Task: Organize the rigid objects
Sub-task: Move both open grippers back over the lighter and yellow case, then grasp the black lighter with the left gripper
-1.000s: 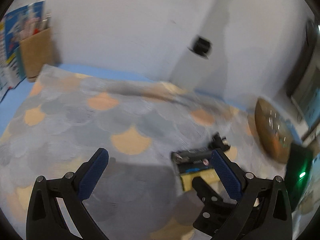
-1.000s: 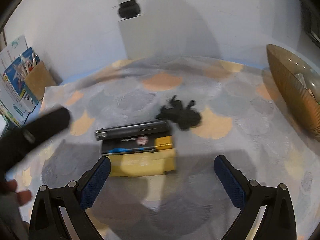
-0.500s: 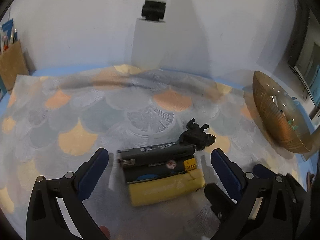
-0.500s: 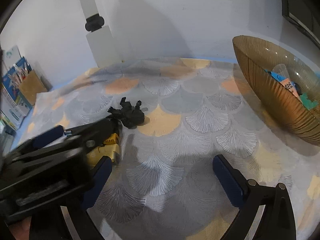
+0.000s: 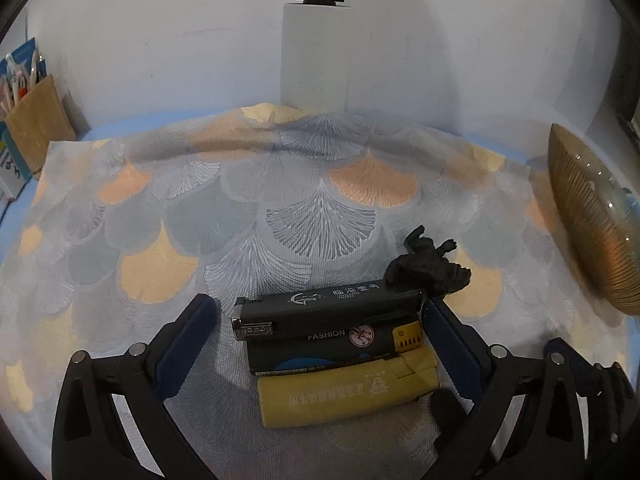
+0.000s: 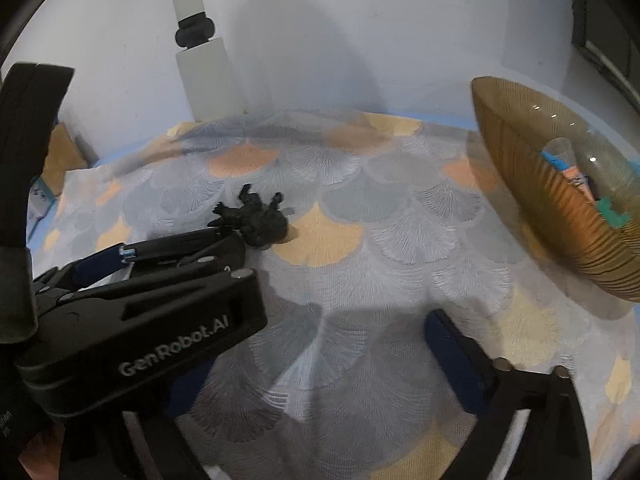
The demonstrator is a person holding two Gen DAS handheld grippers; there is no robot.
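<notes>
Three lighters lie side by side on the patterned cloth: a black lighter [image 5: 328,304], a black lighter marked FASHION [image 5: 332,344] and a yellow lighter [image 5: 348,392]. My left gripper [image 5: 316,340] is open and straddles them; its left pad stands clear of their ends and its right pad is close beside them. A small black toy figure [image 5: 428,264] [image 6: 256,220] lies just past the lighters. My right gripper [image 6: 320,360] hovers over bare cloth with nothing between its jaws, which are closing. Its left finger is hidden behind the left gripper's black housing [image 6: 152,320].
A ribbed amber bowl [image 5: 592,232] [image 6: 552,200] with several small items stands at the right. A white post with a black clamp [image 5: 316,40] [image 6: 200,60] rises at the back wall. A brown box of pens [image 5: 36,120] sits at the far left.
The left gripper swung over until the lighters lay between its fingers. The right gripper shifted to the right, away from the lighters, and its jaws narrowed a little.
</notes>
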